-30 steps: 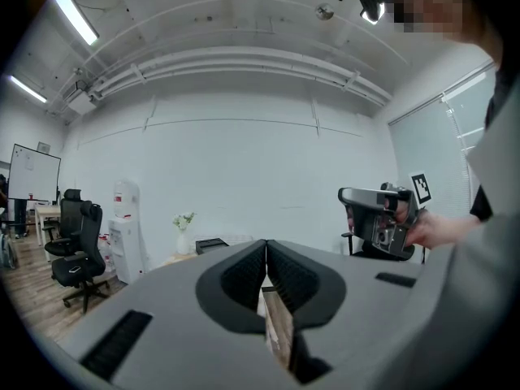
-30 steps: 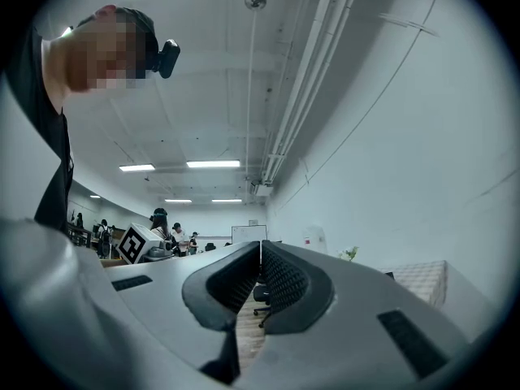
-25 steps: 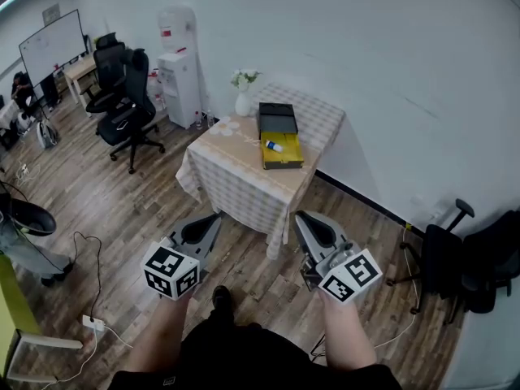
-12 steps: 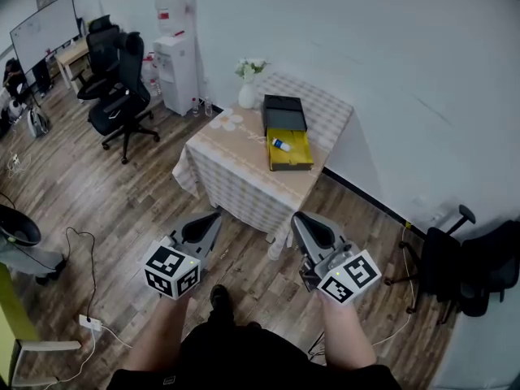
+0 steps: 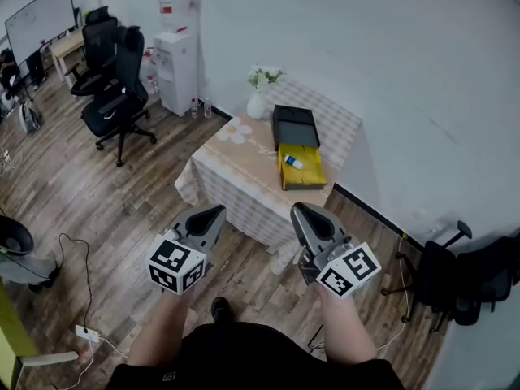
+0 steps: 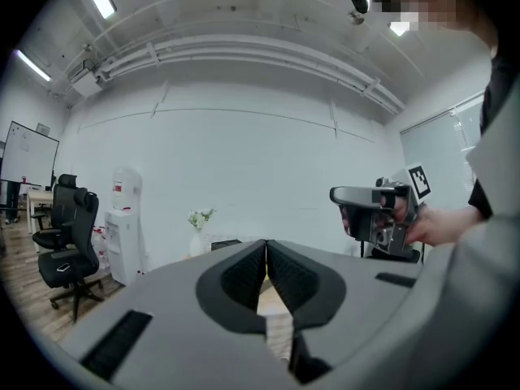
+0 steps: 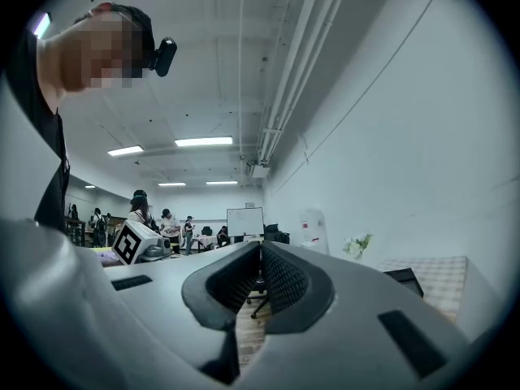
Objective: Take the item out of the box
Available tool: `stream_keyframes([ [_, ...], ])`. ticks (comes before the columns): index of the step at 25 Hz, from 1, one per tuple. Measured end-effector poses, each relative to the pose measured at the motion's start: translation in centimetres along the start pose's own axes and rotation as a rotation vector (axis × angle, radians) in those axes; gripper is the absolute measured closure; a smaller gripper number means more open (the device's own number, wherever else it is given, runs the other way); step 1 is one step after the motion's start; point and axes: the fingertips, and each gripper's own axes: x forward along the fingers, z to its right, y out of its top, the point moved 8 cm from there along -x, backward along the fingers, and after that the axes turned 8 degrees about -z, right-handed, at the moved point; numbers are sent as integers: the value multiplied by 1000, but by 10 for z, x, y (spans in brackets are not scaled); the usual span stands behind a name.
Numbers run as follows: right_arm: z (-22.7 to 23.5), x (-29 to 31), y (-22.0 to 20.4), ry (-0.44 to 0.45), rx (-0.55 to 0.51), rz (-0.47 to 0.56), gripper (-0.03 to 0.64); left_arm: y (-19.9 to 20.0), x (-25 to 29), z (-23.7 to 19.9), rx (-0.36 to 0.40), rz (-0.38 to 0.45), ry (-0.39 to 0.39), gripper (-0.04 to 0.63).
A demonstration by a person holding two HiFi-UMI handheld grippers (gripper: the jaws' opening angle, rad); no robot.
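Observation:
An open yellow box [image 5: 304, 170] with its black lid [image 5: 294, 125] folded back lies on a table with a checked cloth [image 5: 236, 177]. A small white and blue bottle [image 5: 293, 162] lies inside the box. My left gripper [image 5: 214, 212] and right gripper [image 5: 301, 210] hang over the wooden floor, well short of the table and pointing toward it. Both are shut with nothing between the jaws, as the left gripper view [image 6: 266, 245] and the right gripper view [image 7: 260, 247] show. The black lid [image 7: 404, 280] is far off in the right gripper view.
A white vase of flowers [image 5: 258, 102] stands on the table behind the box. A water dispenser [image 5: 175, 59] and black office chairs [image 5: 114, 96] are at the back left. Another black chair [image 5: 451, 279] is at the right wall. A cable and socket strip [image 5: 83, 331] lie on the floor at the left.
The view has moved closer to the table, and the box now sits lower and further right in the head view. Both grippers stay level and shut.

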Motion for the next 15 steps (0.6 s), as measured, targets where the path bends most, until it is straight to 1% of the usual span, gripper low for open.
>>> stream_keyframes([
  [3,1,23,11,-2,-20,4,578,13,-1,-21,22,27,-5,580],
  [6,-4,40,19,-7,-36,15,578,19,-7,-40,27,40,-8,581],
  [9,-7,51,25,-15,-45,23,578,21,-10,-56,19,41,-17,580],
  [15,2,58,20,-47,-26,23,578,19,-5,-73,16,30,-32,580],
])
